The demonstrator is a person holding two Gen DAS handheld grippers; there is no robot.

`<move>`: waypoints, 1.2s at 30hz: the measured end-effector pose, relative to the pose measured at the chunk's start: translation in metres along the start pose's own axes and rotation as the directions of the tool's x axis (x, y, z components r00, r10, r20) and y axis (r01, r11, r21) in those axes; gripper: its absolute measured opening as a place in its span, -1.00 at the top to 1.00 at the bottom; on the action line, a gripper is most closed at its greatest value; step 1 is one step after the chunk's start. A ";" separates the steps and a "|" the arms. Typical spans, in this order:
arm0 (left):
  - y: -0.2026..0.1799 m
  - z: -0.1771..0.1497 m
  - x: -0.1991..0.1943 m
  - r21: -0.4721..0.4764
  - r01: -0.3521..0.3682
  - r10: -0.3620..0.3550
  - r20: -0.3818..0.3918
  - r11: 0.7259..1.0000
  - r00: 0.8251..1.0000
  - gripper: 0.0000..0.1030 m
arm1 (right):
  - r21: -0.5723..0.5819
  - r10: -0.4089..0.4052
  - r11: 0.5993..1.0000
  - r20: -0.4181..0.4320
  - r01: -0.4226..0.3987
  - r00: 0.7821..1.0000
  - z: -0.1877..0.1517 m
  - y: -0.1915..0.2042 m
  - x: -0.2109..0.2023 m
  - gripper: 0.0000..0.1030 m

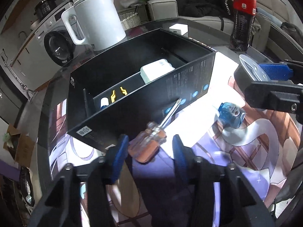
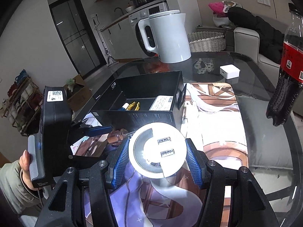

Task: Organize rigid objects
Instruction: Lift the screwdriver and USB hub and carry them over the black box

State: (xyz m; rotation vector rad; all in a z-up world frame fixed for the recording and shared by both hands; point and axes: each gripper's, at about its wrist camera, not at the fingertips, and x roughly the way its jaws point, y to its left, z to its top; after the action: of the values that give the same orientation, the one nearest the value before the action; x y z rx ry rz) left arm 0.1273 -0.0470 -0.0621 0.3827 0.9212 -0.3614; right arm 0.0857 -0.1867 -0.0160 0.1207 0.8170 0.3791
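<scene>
Orange-handled, the screwdriver [image 1: 151, 141] lies on the printed mat [image 1: 246, 160] against the black box [image 1: 132, 102], its handle between the left gripper [image 1: 150, 147]'s spread pads, whether touching is unclear; in the right wrist view the round USB hub [image 2: 158, 151] hides most of it. That hub sits pinched between the right gripper [image 2: 158, 158]'s blue pads. Only the left wrist view shows the blurred blue object [image 1: 231, 115] on the mat; only the right shows a hand [image 2: 24, 170] holding the left gripper's grip.

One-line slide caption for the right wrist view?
Right gripper shut on round white USB hub, facing the open black box on the table.
</scene>
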 end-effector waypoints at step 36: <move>0.008 -0.018 -0.105 -0.192 0.009 0.056 0.328 0.981 0.943 0.51 | -0.115 0.009 0.993 0.185 0.013 0.983 0.000 0.033 -0.035 -0.13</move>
State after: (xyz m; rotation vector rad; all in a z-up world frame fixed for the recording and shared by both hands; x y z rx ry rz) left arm 0.0603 -0.0178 0.0153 0.1480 0.6120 -0.3007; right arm 0.0544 -0.1690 0.0169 0.0464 0.6102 0.4062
